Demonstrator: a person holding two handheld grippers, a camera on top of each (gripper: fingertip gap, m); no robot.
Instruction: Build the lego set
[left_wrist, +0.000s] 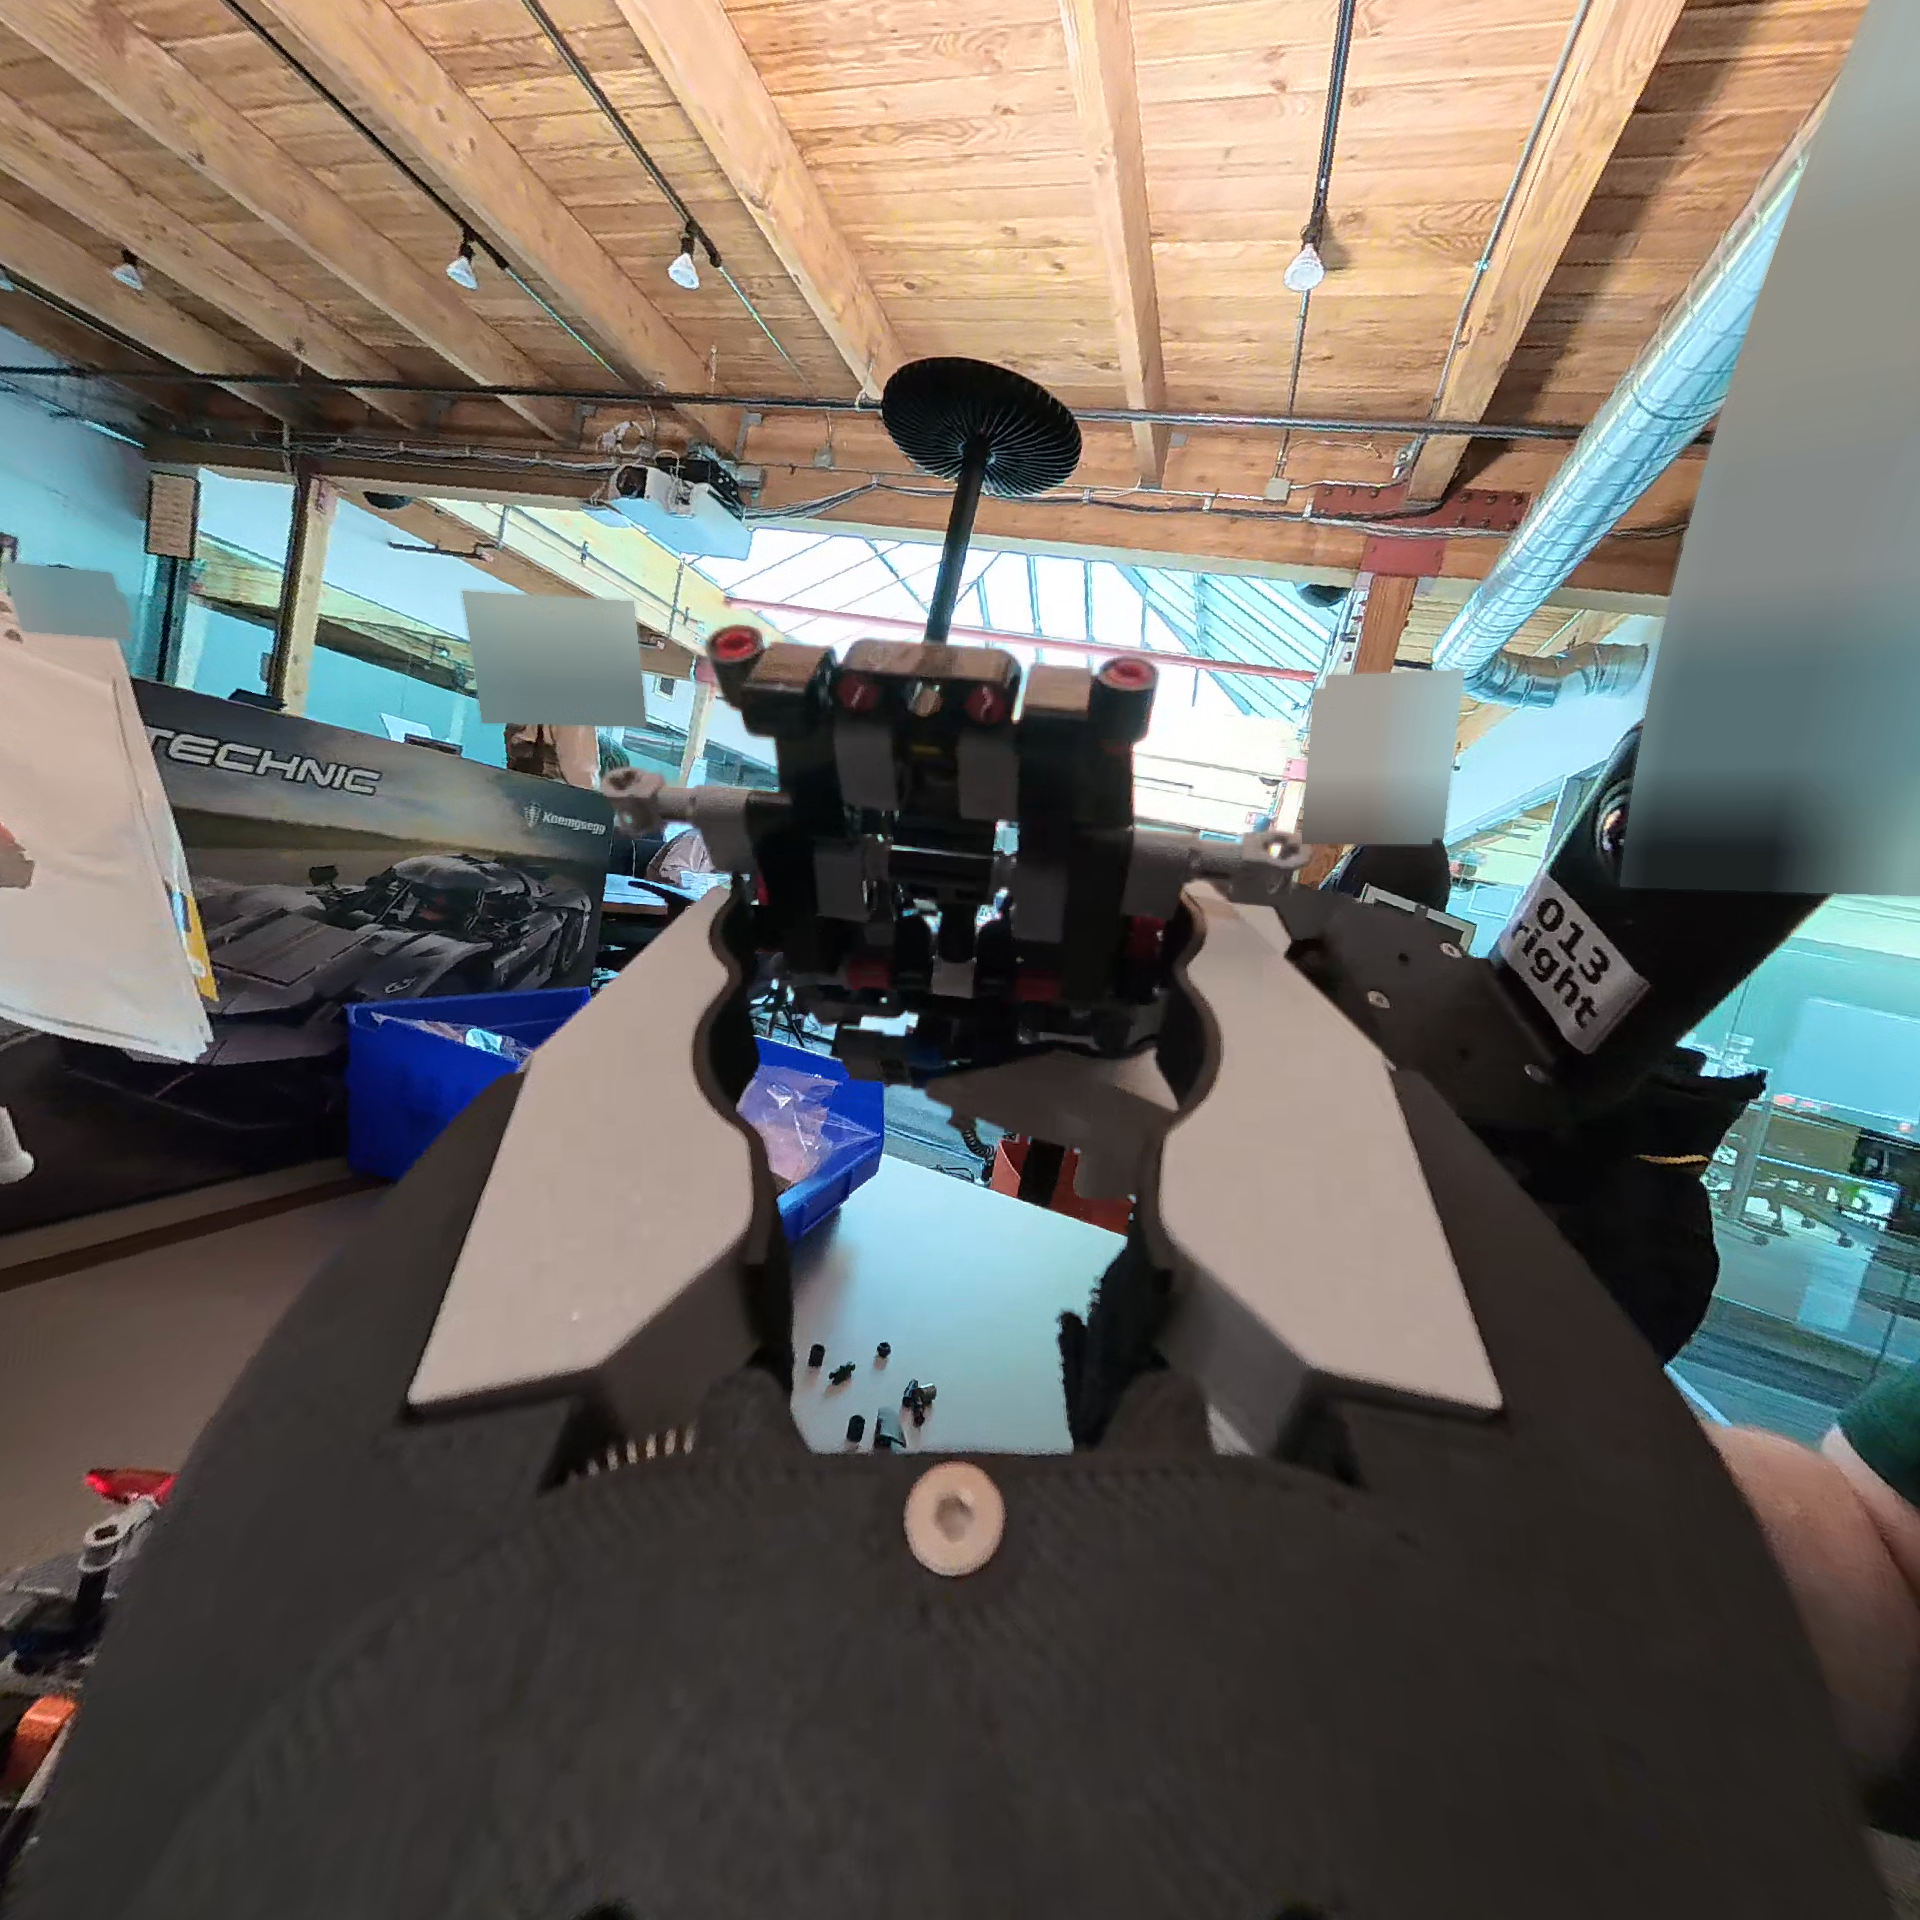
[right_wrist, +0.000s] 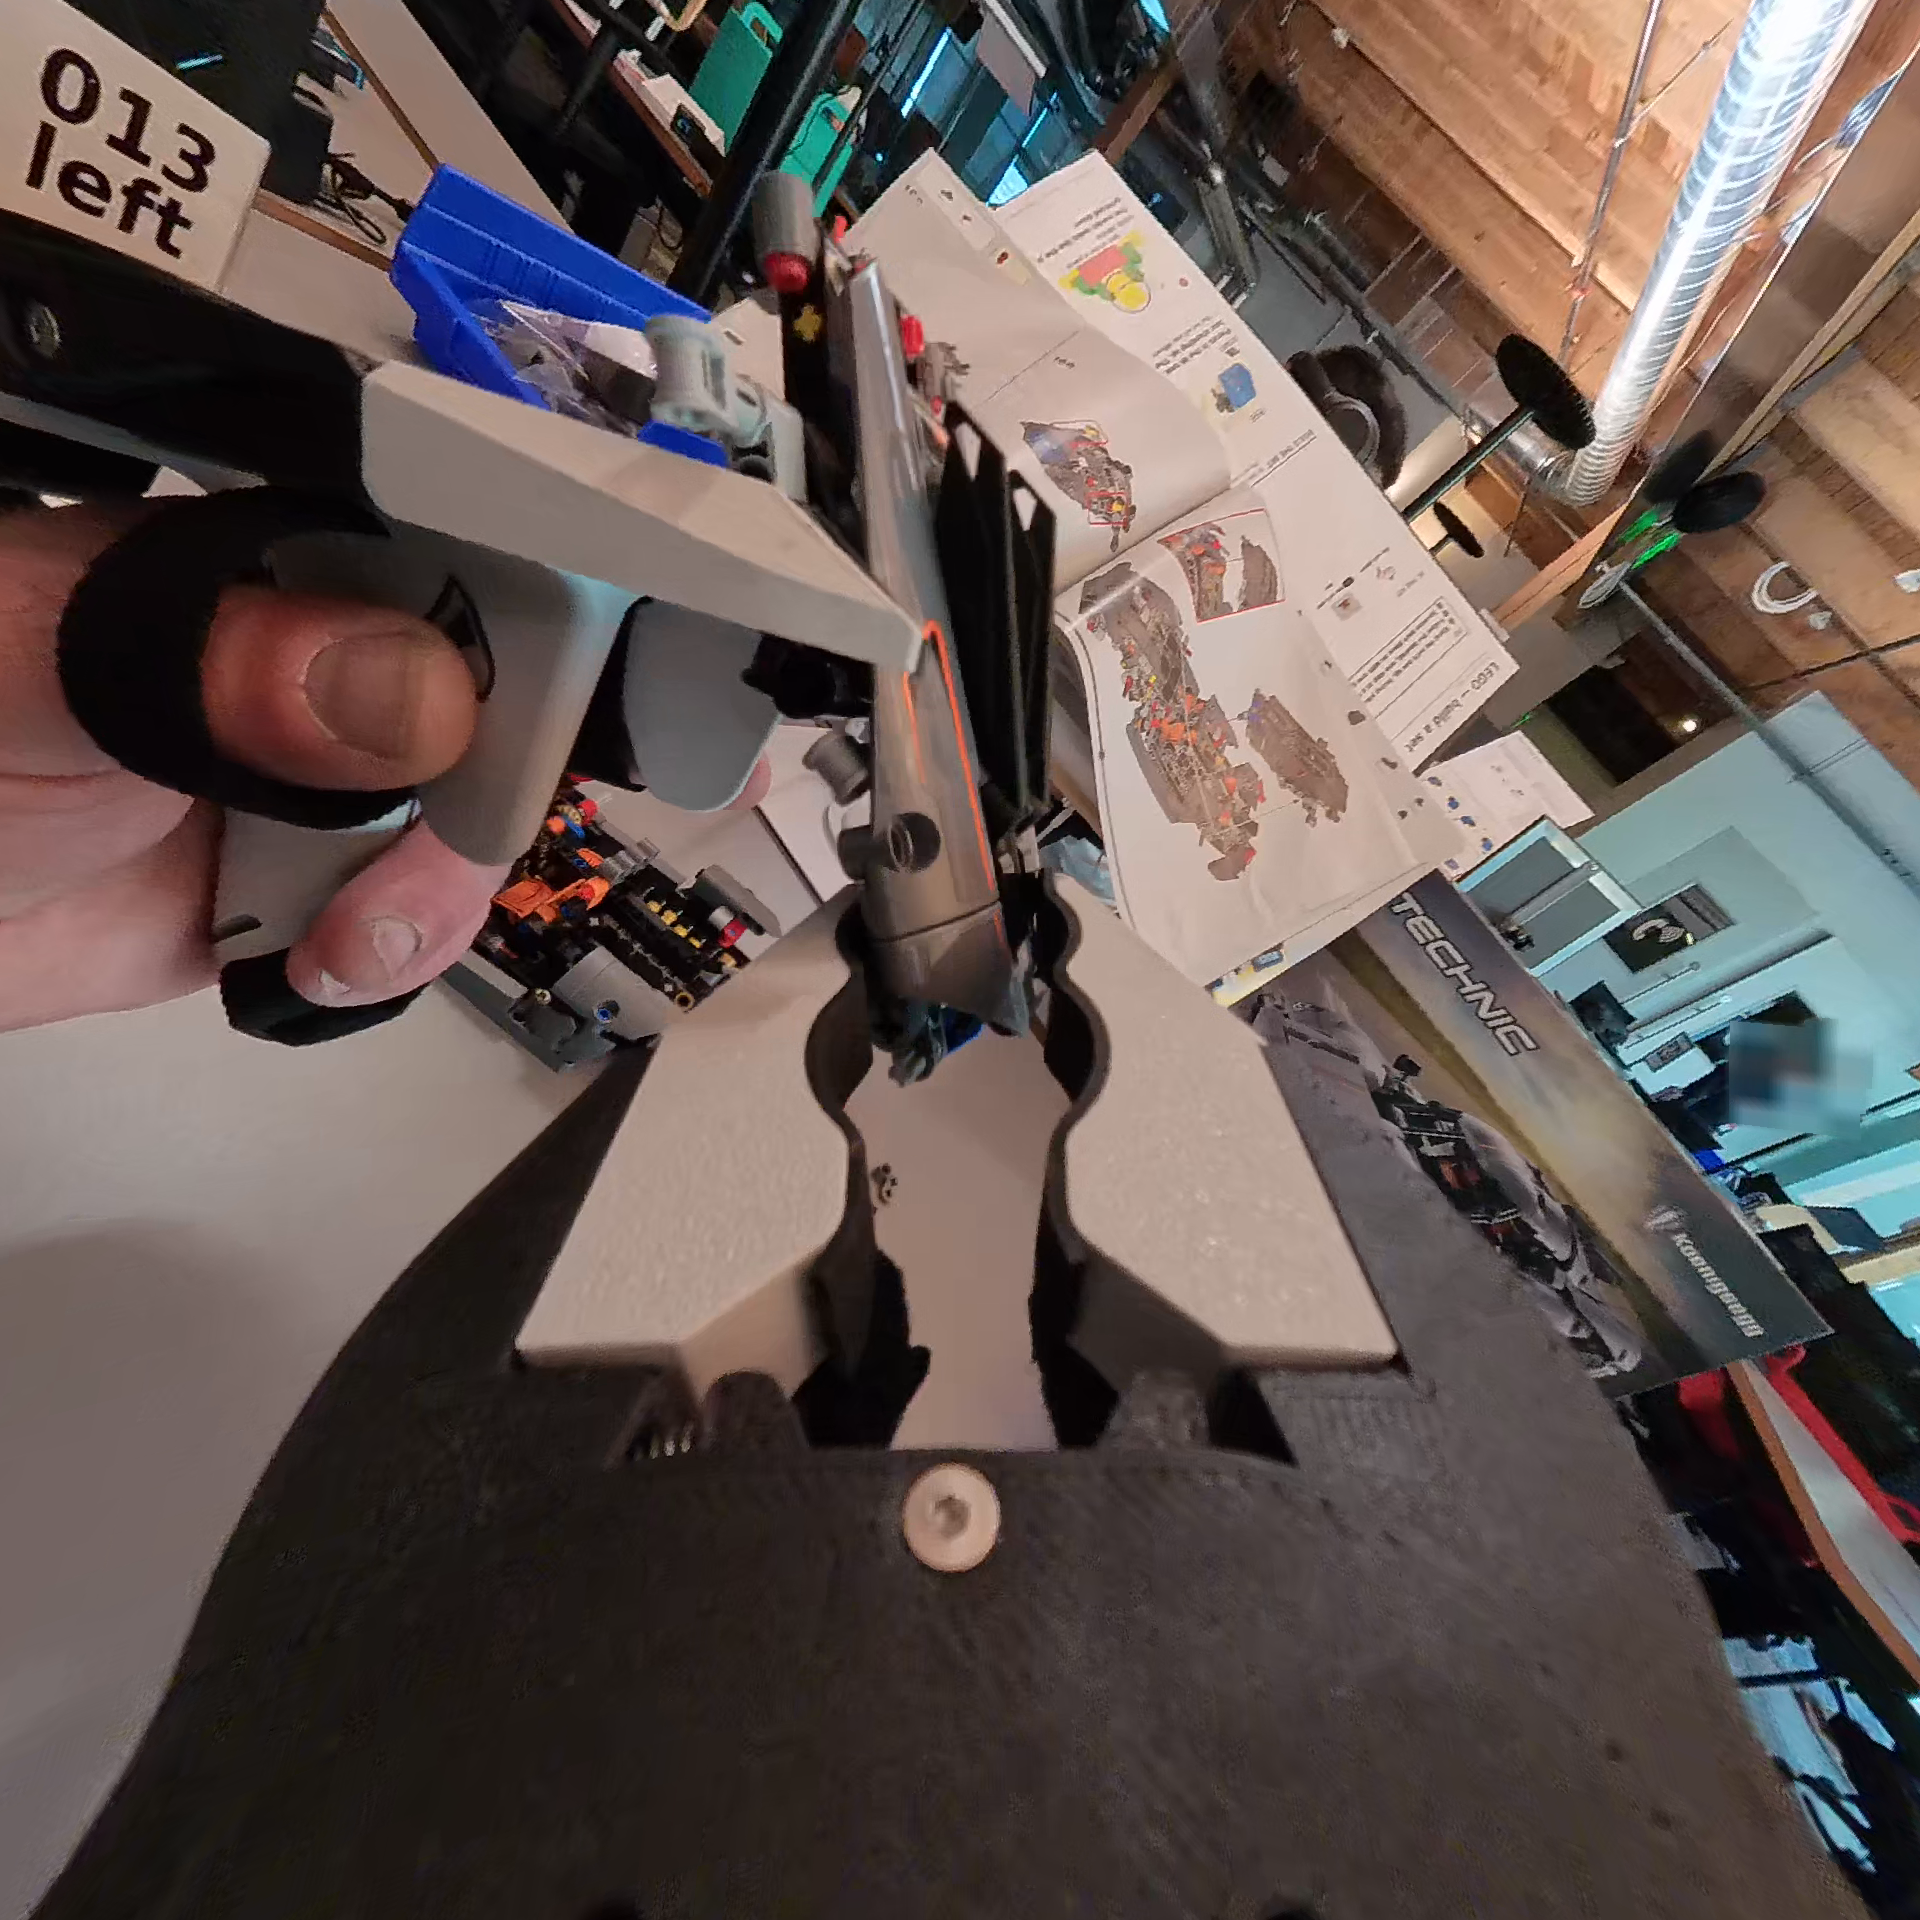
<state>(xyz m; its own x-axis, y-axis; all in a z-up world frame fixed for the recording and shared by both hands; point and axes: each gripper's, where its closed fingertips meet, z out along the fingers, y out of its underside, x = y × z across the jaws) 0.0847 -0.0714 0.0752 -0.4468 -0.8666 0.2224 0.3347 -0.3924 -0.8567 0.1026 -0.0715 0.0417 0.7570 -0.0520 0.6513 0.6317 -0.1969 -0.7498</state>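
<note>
A black and grey Lego assembly (left_wrist: 935, 810) with red pins and grey axles is held up in the air between both grippers. My left gripper (left_wrist: 956, 935) is shut on its lower body, one finger on each side. In the right wrist view the assembly (right_wrist: 914, 665) shows edge-on as a long grey panel with an orange stripe and black fins. My right gripper (right_wrist: 951, 987) is shut on its lower tip. The right gripper's body (left_wrist: 1434, 997) shows at the right of the left wrist view. The left gripper's finger (right_wrist: 623, 509) presses on the panel from the left.
Small black pins (left_wrist: 862, 1382) lie on the white table below. A blue parts bin (left_wrist: 436, 1081) with bags, the set's box (left_wrist: 364, 831) and an open instruction booklet (right_wrist: 1195, 623) stand behind. A larger part-built model (right_wrist: 603, 935) rests on the table. My left and right fingertips are right by each other.
</note>
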